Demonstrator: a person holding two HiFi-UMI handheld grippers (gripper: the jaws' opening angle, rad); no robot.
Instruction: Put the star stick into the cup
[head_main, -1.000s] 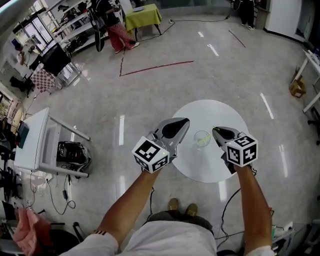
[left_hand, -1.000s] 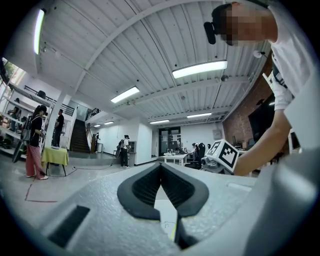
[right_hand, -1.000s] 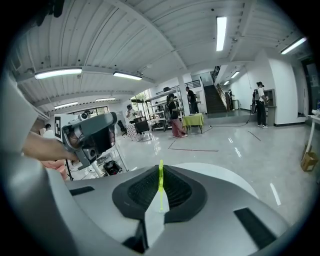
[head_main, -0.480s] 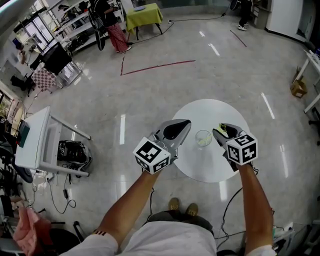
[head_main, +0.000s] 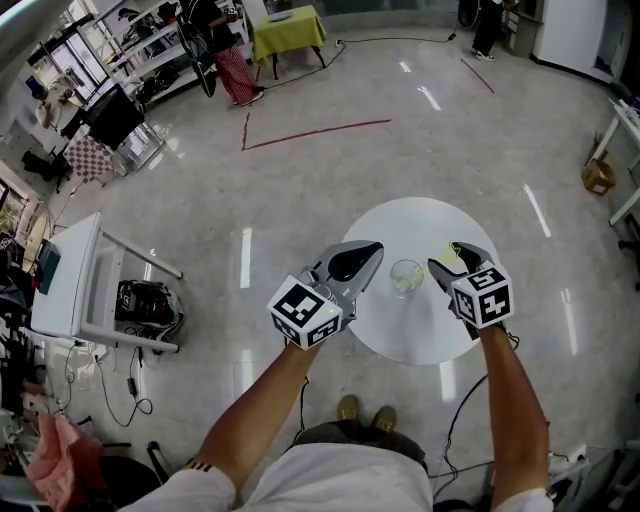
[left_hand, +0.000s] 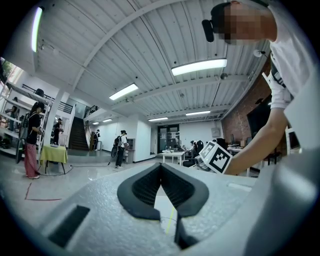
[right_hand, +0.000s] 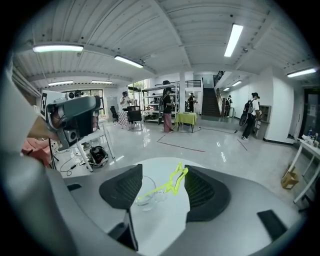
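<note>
A clear cup (head_main: 405, 276) stands on the round white table (head_main: 420, 335). The yellow-green star stick (right_hand: 175, 180) leans with its lower end in the cup (right_hand: 145, 192) and its star end up between the jaws of my right gripper (right_hand: 161, 182). Those jaws are opening and stand wide; the star lies close to the right pad (right_hand: 200, 192), and no pad presses on it. In the head view, the right gripper (head_main: 445, 256) is just right of the cup. My left gripper (head_main: 372, 248) hovers left of the cup, its jaws shut and empty (left_hand: 160, 167).
The table (right_hand: 165, 222) bears only the cup. On the floor to the left stand a white folding table (head_main: 70, 275) and a black bag (head_main: 145, 302) with cables. A red tape line (head_main: 310, 132) and a green-covered table (head_main: 285, 30) lie far off. The person's feet (head_main: 365, 410) are below the table.
The right gripper's jaws have spread from shut to wide, letting go of the star stick, which now rests in the cup. The left gripper has barely moved.
</note>
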